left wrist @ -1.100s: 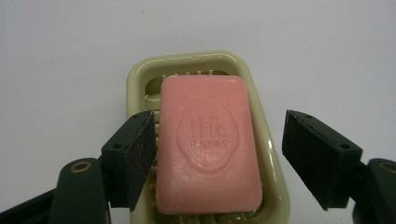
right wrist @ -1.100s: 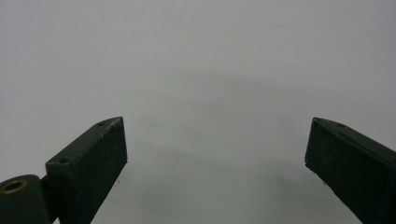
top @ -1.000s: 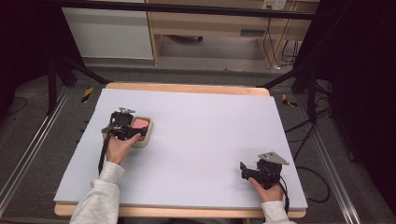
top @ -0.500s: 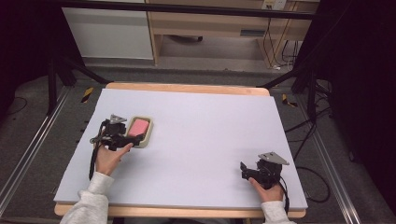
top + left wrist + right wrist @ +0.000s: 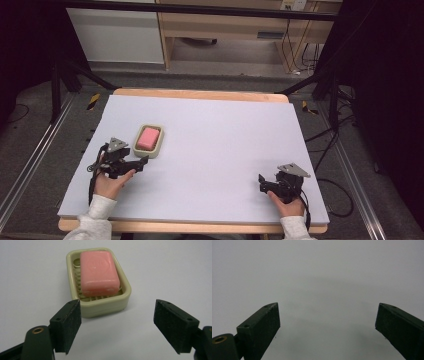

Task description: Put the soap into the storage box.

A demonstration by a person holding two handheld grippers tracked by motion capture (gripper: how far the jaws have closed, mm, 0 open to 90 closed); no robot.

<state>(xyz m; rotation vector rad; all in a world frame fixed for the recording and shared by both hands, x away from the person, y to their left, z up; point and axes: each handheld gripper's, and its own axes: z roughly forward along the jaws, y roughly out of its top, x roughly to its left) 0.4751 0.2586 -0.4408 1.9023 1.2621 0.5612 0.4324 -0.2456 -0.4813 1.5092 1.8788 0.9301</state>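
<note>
In the high view, the soap dish (image 5: 149, 140) stands on the left part of the white table (image 5: 220, 150), and the pink soap bar (image 5: 148, 137) lies inside it. The left gripper (image 5: 141, 161) is just beside the near end of the dish, with its tips pointing toward it but apart from it. Its jaws have just been opening, and nothing is between them. The right gripper (image 5: 262, 181) rests well apart from the dish, on the far right side near the table's front edge, with its jaws spread and empty.

In the left gripper view, the two black jaws stand wide, one on each side of the near short end of the soap dish (image 5: 98, 282), not touching it. The soap bar (image 5: 98, 272) sits on the ribbed floor of the dish, a little tilted, and it rises above the rim.

In the right gripper view, the jaws are also spread and between them is bare table (image 5: 317, 277), with the dish nowhere near.

I judge the dish to be light, stiff plastic with smooth, rounded walls, so it can slide on the table when pushed. The soap looks firm but smooth and probably slippery, and hard pads may mark it. To lift the soap, a good hold is across its two long sides, above the rim. To move both together, hold the dish across its long walls.
</note>
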